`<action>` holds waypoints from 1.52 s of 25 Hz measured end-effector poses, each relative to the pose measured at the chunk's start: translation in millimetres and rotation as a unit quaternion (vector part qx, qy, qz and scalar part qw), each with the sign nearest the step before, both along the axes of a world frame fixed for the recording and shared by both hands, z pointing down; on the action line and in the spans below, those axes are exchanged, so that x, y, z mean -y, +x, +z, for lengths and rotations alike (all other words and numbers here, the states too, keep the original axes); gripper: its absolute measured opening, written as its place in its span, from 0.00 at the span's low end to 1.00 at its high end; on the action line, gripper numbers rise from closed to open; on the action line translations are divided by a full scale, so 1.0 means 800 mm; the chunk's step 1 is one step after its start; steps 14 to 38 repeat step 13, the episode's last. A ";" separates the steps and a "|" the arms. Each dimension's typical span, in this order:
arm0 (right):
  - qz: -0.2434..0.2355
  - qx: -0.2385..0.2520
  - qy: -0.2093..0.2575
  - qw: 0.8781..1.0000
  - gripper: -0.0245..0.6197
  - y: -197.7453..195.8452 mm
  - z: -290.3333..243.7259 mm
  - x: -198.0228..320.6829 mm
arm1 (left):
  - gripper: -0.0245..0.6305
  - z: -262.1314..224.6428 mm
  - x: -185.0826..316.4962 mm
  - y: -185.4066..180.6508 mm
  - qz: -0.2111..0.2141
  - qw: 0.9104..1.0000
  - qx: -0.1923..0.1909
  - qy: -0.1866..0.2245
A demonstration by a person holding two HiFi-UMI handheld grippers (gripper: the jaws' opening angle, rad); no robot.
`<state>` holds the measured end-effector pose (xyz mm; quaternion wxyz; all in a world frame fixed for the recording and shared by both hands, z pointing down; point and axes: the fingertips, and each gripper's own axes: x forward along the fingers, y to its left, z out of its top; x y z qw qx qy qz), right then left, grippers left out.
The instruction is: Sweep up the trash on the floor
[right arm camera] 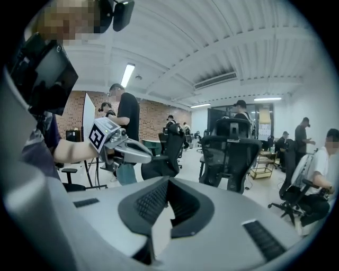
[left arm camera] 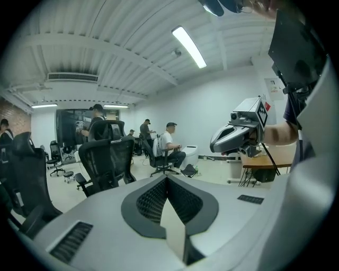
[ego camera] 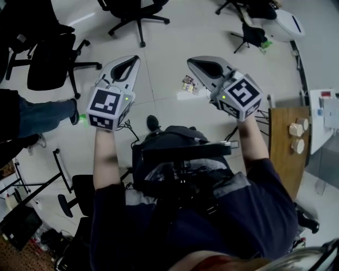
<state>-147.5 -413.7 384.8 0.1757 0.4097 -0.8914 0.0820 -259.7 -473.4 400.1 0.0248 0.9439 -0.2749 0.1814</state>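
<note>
A small heap of crumpled wrappers, the trash, lies on the pale tiled floor between and just beyond my two grippers in the head view. My left gripper is held out at chest height, jaws shut with nothing in them; its own view shows the pads meeting. My right gripper is held alongside, also shut and empty, its pads closed together. Each gripper sees the other: the right gripper and the left gripper. No broom or dustpan is in view.
Black office chairs stand on the floor ahead and to the left. A wooden table with paper cups is at the right. A person's leg is at the left edge; seated people are farther off.
</note>
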 end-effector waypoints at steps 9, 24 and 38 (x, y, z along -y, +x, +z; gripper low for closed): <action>-0.002 0.007 0.006 1.000 0.05 -0.088 -0.023 0.079 | 0.06 -0.013 0.071 -0.082 0.000 1.000 -0.017 0.002; -0.006 0.002 -0.003 1.000 0.05 -0.108 -0.023 0.095 | 0.06 -0.002 0.095 -0.118 -0.014 1.000 -0.011 -0.011; -0.006 0.002 -0.003 1.000 0.05 -0.108 -0.023 0.095 | 0.06 -0.002 0.095 -0.118 -0.014 1.000 -0.011 -0.011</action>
